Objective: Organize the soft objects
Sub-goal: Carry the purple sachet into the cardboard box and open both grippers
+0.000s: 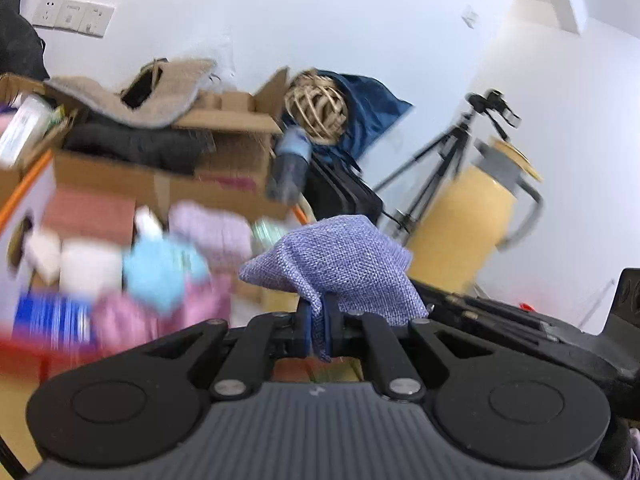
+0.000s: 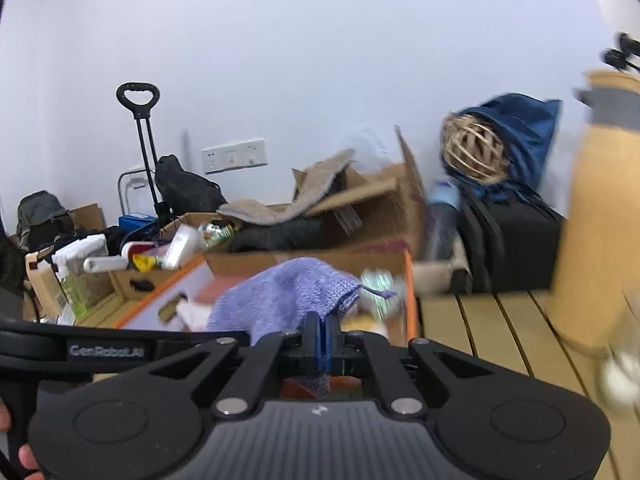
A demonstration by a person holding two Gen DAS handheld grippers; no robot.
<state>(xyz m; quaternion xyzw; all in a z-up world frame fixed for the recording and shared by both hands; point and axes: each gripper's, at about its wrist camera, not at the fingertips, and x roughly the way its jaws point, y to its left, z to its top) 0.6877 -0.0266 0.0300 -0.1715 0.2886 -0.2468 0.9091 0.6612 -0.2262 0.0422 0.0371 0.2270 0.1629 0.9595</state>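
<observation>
Legibly | "GenRobot.AI" on left gripper (image 2: 108,350); purple cloth (image 2: 280,296) clamped

Slatted wooden floor (image 2: 480,332) carries cardboard boxes (image 2: 360,216), black case (image 2: 516,236).

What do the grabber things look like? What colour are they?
Each gripper, left and right, has black linkage bars with silver round pins, two round black discs, a ribbed grey middle and blue fingers. A side bar reads "GenRobot.AI".
</observation>
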